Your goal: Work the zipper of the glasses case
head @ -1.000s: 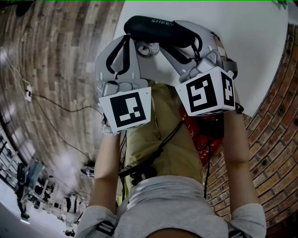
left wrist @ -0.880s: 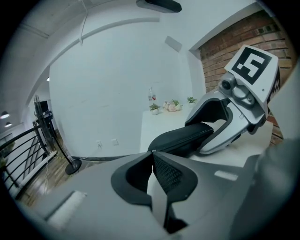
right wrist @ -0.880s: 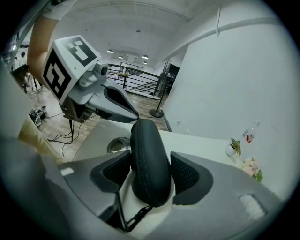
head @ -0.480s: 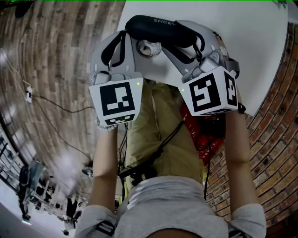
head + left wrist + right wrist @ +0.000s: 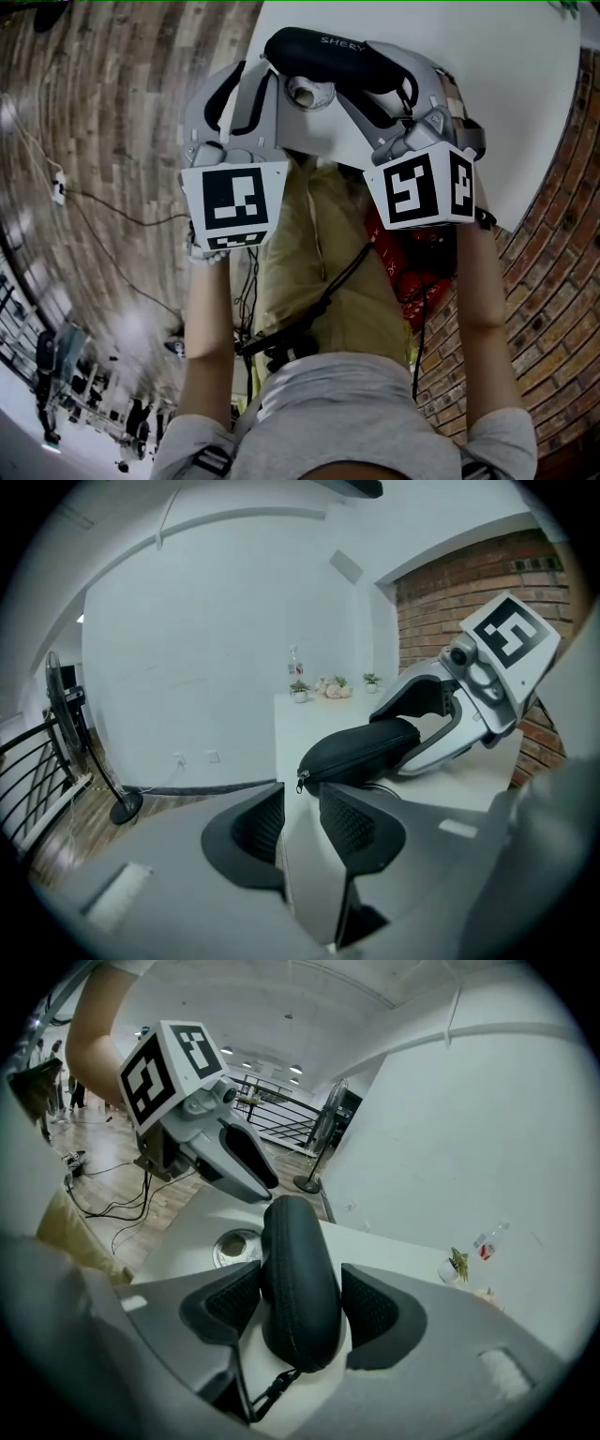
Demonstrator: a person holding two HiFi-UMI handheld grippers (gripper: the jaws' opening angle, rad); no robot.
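Observation:
The black glasses case [image 5: 337, 58] is held above the white table [image 5: 511, 112]. My right gripper [image 5: 396, 80] is shut on it. In the right gripper view the case [image 5: 298, 1283] stands between both pads, and a cord loop hangs from its near end. My left gripper [image 5: 251, 80] is at the case's left end and its jaws are opening. In the left gripper view nothing lies between the left gripper [image 5: 300, 803] jaws. The case [image 5: 361, 752] is just ahead of them, its zipper pull [image 5: 302, 782] hanging free at the near tip.
A round metal grommet [image 5: 309, 91] sits in the table under the case. Small plants and a bottle [image 5: 323, 686] stand at the table's far edge. A floor fan [image 5: 66, 724] and cables are on the wooden floor, and a brick wall [image 5: 450, 592] rises on the right.
The left gripper's jaws have parted and it has drawn slightly back and to the left. The case and right gripper have shifted a little up and to the right.

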